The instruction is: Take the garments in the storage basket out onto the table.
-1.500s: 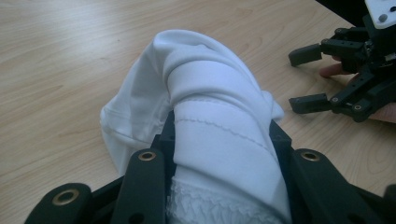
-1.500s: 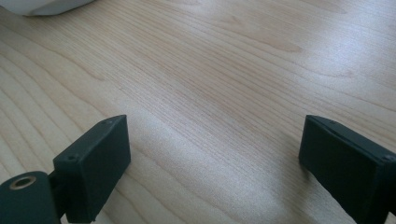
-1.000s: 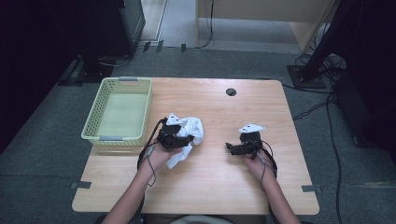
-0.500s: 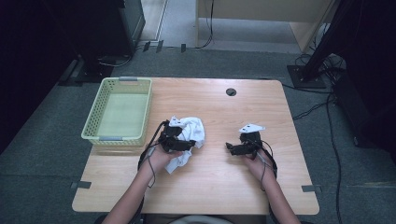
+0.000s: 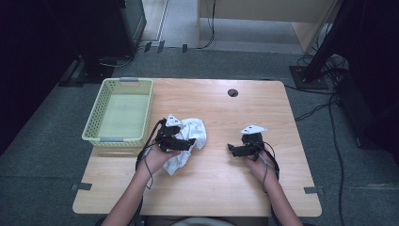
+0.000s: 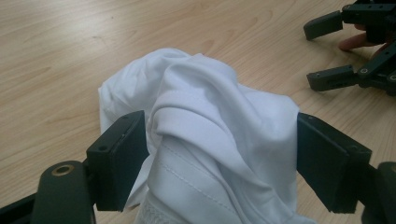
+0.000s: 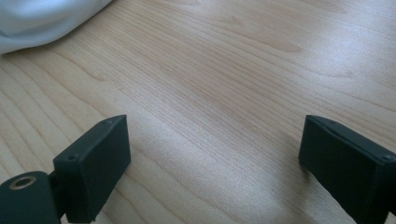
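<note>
A crumpled white cloth (image 5: 194,133) lies on the wooden table (image 5: 226,188), left of the middle. My left gripper (image 5: 187,144) sits over its near side. In the left gripper view the bunched cloth (image 6: 210,126) bulges between the two jaws of the left gripper (image 6: 217,140), which have just been opening and now stand wide, not squeezing it. My right gripper (image 5: 231,149) rests low on the table to the right, open, with bare wood between the jaws of the right gripper (image 7: 215,154). A corner of the cloth (image 7: 42,18) shows at its top left. The right gripper (image 6: 336,51) also appears beyond the cloth.
A pale green plastic basket (image 5: 143,110) stands at the table's left edge, just behind my left hand, with nothing seen in it. A round cable hole (image 5: 233,92) sits near the far edge. Dark furniture and cables surround the table on the grey floor.
The cloth's near end has spread slightly farther toward the person under the left gripper. The right hand and its gripper have kept still.
</note>
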The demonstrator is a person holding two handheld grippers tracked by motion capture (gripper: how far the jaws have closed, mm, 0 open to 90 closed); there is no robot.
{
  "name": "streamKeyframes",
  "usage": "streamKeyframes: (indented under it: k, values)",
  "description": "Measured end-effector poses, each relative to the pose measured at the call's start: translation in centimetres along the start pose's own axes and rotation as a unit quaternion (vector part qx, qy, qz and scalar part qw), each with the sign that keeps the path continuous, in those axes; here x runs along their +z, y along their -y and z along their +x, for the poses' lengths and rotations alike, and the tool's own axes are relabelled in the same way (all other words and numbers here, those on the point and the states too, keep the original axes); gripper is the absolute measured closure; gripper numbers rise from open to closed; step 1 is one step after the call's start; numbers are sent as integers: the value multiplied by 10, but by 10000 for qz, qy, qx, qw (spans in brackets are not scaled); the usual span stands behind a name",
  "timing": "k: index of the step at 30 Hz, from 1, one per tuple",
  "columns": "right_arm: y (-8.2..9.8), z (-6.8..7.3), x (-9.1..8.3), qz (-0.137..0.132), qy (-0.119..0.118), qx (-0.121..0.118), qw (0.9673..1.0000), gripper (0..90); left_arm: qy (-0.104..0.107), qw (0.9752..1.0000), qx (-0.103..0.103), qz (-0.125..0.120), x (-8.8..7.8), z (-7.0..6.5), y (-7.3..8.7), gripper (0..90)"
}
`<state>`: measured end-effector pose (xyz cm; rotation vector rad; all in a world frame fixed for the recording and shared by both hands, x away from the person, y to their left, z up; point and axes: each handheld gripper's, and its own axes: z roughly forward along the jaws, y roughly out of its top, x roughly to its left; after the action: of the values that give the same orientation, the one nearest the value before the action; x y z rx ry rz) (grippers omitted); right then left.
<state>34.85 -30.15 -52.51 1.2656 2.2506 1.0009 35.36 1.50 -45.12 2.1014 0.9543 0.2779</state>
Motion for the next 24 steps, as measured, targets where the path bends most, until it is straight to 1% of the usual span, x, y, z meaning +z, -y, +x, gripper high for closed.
streamKeyframes:
  k: [2, 5, 12, 15, 20, 23, 24]
  values:
    - [0, 0, 0, 1, 1, 1, 10000, 86, -17, 10000, 16, -27, -3, 1, -1, 217]
    - [0, 0, 0, 1, 0, 1, 10000, 86, 14, 9999, -19, -129, -9, 2, -3, 217]
    - [0, 0, 0, 1, 1, 0, 10000, 86, -30, 9998, 76, -206, -19, 1, -6, 217]
    - [0, 0, 0, 2, 0, -2, 10000, 86, -100, 9997, 108, -195, -19, 5, -5, 217]
    - [0, 0, 0, 2, 0, 0, 10000, 86, -191, 9997, 78, -156, -16, 13, -1, 217]
    - [0, 0, 0, 0, -1, -2, 10000, 86, -171, 9995, 216, -153, -14, 14, 3, 222]
    - [0, 0, 0, 1, 0, -1, 10000, 86, -166, 9995, 238, -154, -13, 15, 4, 244]
